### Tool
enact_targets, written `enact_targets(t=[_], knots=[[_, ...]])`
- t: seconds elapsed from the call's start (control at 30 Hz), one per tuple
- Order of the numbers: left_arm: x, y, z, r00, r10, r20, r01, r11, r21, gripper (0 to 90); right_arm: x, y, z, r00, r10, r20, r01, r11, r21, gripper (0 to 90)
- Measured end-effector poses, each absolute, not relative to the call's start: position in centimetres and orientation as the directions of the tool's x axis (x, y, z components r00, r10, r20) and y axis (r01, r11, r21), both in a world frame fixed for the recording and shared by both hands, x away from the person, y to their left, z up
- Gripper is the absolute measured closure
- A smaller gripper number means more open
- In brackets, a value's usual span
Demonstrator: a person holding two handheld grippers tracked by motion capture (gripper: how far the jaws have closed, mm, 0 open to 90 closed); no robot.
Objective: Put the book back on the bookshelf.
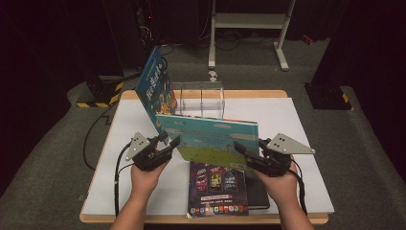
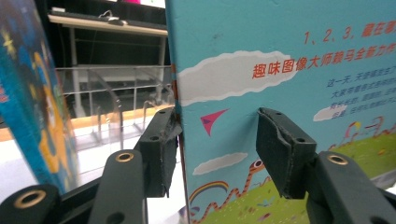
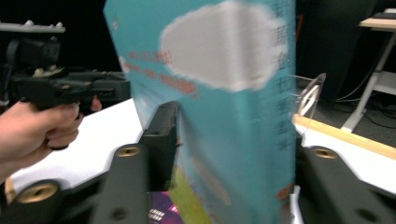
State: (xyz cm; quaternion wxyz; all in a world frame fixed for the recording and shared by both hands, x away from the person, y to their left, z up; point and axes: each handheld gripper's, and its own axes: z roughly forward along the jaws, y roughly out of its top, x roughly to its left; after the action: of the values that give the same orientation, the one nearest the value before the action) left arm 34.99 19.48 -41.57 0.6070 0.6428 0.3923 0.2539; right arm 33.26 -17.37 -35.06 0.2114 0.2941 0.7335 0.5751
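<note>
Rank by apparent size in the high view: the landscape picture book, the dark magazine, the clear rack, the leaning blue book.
1. Landscape picture book
2. Dark magazine
3. Leaning blue book and clear rack look alike; both stand farther back, so I won't rank them.

The room is dark; overhead light falls mainly on the white table. In the right gripper view the book is motion-blurred, while the left gripper view stays fairly sharp, background soft.

Dark lab, equipment stand, floor cables
</note>
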Motion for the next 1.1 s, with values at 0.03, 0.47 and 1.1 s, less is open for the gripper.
enact_targets(t=[0.03, 0.47, 1.1], knots=[[35.1, 19.8, -41.8, 0.557, 0.816, -0.154, 0.203, 0.046, 0.978, 48.5, 33.3, -17.4, -35.0, -0.765, 0.643, 0.024, 0.178, 0.176, 0.968, 63.0], [33.0, 23.3, -45.5, 0.486, 0.86, -0.152, 0.293, 0.003, 0.956, 49.3, 32.7, -17.9, -36.6, -0.724, 0.686, 0.08, 0.189, 0.085, 0.978, 80.4], [32.3, 24.4, -46.7, 0.483, 0.861, -0.16, 0.323, -0.005, 0.946, 49.6, 34.2, -12.2, -37.9, -0.641, 0.767, 0.018, 0.116, 0.074, 0.991, 79.8]])
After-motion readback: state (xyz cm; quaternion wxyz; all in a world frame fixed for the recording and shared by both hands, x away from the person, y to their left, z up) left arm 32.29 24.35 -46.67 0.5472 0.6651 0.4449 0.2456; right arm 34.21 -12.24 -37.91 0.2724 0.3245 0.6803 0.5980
